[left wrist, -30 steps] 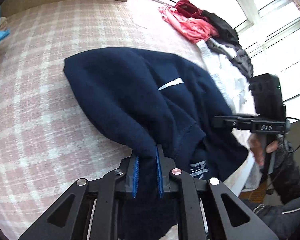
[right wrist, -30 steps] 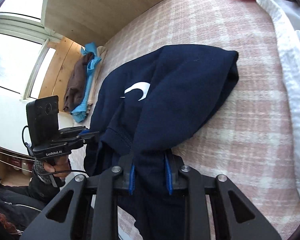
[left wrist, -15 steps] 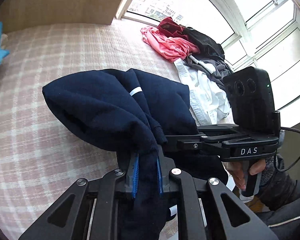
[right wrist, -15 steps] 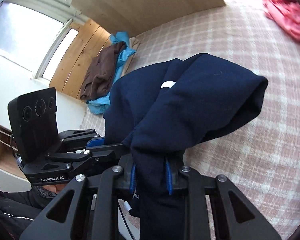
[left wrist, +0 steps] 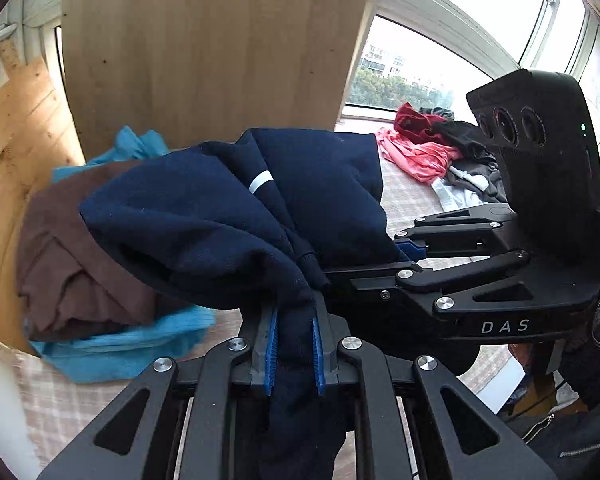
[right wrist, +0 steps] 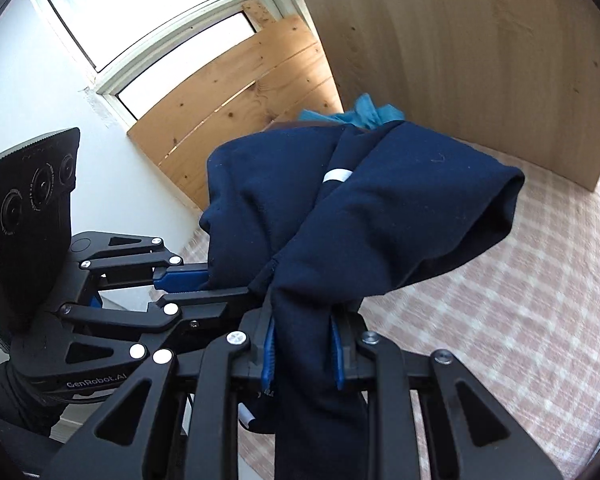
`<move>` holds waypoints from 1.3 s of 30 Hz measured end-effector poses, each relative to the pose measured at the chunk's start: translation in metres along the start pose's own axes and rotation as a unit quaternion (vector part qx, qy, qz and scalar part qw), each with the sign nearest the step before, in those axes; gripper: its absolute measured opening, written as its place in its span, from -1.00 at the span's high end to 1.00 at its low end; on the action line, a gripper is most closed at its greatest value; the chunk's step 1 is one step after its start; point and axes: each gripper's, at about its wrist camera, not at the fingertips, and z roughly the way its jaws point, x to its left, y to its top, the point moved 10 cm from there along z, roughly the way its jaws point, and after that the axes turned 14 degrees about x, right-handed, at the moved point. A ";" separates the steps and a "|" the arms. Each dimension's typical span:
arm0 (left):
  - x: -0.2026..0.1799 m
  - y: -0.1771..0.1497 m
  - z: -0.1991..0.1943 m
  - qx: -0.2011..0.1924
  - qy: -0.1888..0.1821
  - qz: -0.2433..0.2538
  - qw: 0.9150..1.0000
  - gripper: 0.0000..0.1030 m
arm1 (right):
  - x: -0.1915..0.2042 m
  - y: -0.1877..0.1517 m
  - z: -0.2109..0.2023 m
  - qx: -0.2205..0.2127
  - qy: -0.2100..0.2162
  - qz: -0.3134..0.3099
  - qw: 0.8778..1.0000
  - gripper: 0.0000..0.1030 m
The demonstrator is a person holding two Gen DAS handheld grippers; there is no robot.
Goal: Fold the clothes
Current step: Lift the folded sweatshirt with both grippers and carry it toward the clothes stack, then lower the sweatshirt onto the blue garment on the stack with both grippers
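Observation:
A folded navy garment (left wrist: 228, 216) with a small white mark hangs in the air above the checked bed. My left gripper (left wrist: 294, 340) is shut on a bunched edge of it, blue pads pressing the cloth. My right gripper (right wrist: 304, 350) is shut on another bunched edge of the same navy garment (right wrist: 380, 216). The two grippers stand close side by side: the right gripper (left wrist: 408, 256) shows at the right of the left wrist view, and the left gripper (right wrist: 180, 278) at the left of the right wrist view. The garment's lower part droops out of sight below the jaws.
A stack of folded brown (left wrist: 68, 264) and blue clothes (left wrist: 128, 352) lies just behind the garment, by a wooden board (left wrist: 204, 48). A pile of red, pink, black and white clothes (left wrist: 428, 148) lies near the window. The pink checked bedcover (right wrist: 520, 320) spreads at the right.
Both grippers have lifted the navy garment off the bed and carried it toward the brown and blue stack. The grippers have come close together, and the garment hangs bunched between them.

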 end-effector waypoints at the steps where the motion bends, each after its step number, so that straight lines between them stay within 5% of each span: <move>1: 0.015 0.002 -0.009 -0.002 0.008 0.005 1.000 0.76 | 0.010 0.012 0.005 -0.006 -0.001 -0.002 1.000 0.57; 8: 0.109 0.022 -0.045 -0.013 0.051 0.026 0.998 0.76 | 0.060 0.089 0.041 -0.037 -0.001 0.011 0.999 0.57; 16: 0.175 0.036 -0.020 -0.001 0.035 0.031 0.999 0.74 | 0.055 0.133 0.094 -0.018 -0.017 0.041 0.999 0.57; 21: 0.225 0.031 0.040 0.043 0.058 0.026 0.997 0.73 | 0.005 0.118 0.123 0.005 0.006 0.100 0.995 0.59; 25: 0.258 0.025 0.039 0.031 0.008 -0.031 0.999 0.72 | -0.034 0.105 0.116 -0.001 0.041 0.159 0.986 0.59; 29: 0.270 0.023 0.023 0.020 0.036 -0.035 0.999 0.72 | -0.031 0.109 0.100 -0.010 0.022 0.140 0.990 0.59; 34: 0.292 0.011 0.030 0.053 0.122 -0.022 0.991 0.64 | -0.052 0.100 0.122 0.057 -0.089 0.106 0.989 0.55; 39: 0.301 0.005 0.019 0.050 0.151 -0.033 0.987 0.50 | -0.053 0.099 0.089 0.044 -0.036 0.140 0.989 0.38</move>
